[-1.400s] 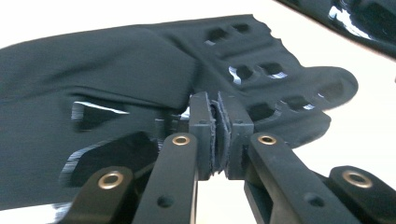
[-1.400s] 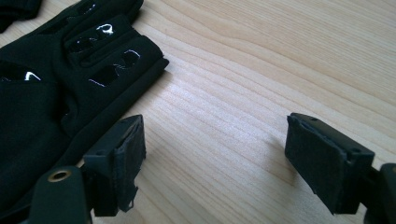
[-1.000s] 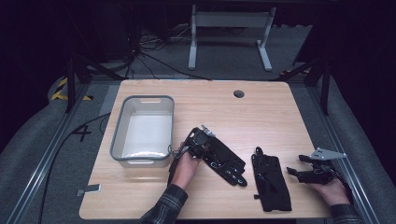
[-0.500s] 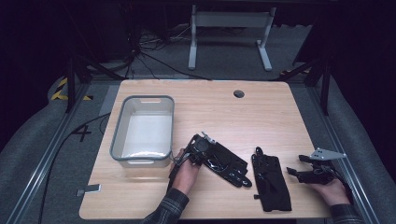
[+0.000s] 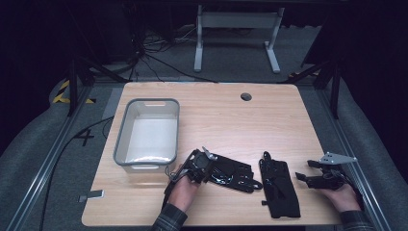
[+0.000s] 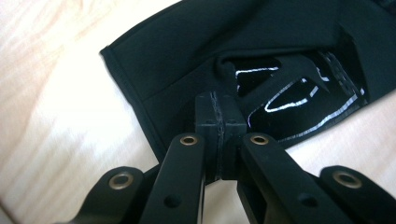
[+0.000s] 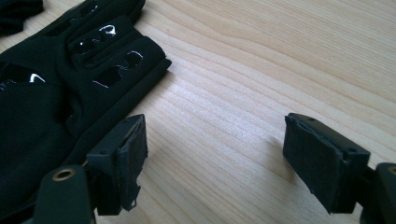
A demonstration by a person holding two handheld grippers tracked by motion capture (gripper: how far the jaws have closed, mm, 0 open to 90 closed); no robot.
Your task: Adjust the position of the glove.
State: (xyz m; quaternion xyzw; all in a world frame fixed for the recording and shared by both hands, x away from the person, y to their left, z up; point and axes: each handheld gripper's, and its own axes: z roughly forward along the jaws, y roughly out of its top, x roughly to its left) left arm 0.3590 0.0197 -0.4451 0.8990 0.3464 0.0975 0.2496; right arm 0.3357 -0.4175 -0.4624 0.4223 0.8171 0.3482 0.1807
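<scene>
Tabletop of pale wood bears, from largest to smallest: a grey plastic bin at the left, standing empty; two black gloves near the front edge; and the two hand-held grippers. Right glove lies flat, pointing away from the person, just left of the right gripper. Left glove lies slantwise between the bin and the right glove, close beside the latter. Left gripper rests at the cuff end of the left glove; in the left gripper view its jaws are pressed together with the glove's black fabric directly ahead of the pads, though whether cloth is pinched between them cannot be told. Right gripper, in the hand at the table's right edge, holds its jaws wide apart over bare wood, gripping nothing; one pad sits just beside the right glove's edge.
</scene>
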